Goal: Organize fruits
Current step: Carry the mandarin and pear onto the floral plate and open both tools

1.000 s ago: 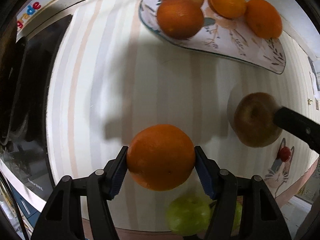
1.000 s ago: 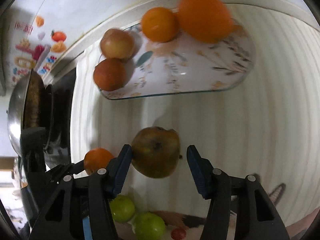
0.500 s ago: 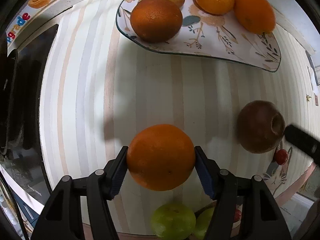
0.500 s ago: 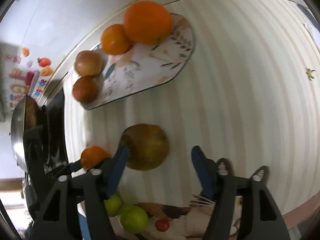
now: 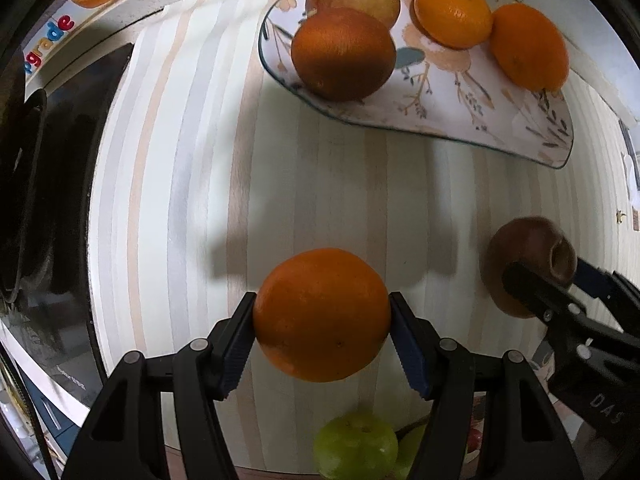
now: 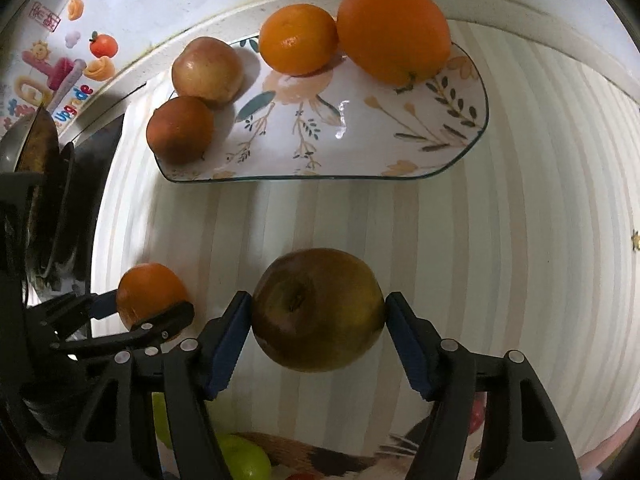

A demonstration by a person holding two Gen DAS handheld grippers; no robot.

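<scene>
My left gripper (image 5: 322, 340) is shut on an orange (image 5: 322, 314) above the striped table; both show at the left of the right wrist view, gripper (image 6: 150, 312), orange (image 6: 148, 294). My right gripper (image 6: 318, 334) is shut on a brown apple (image 6: 318, 310), which also shows at the right of the left wrist view (image 5: 520, 260). A floral plate (image 6: 352, 136) at the back holds two oranges (image 6: 394, 32), a red-yellow apple (image 6: 206, 70) and a dark reddish orange (image 6: 180, 130). The plate also shows in the left wrist view (image 5: 460, 100).
Green apples (image 5: 356, 446) lie on the table's near edge below my grippers, also low in the right wrist view (image 6: 244, 458). A dark stove (image 5: 44, 200) with a pan (image 6: 28, 148) lies left. A wall with stickers (image 6: 60, 72) runs behind the plate.
My right gripper has closed on the brown apple and swung to face the plate squarely. The left gripper, still holding the orange, has shifted so the plate sits further right in its view.
</scene>
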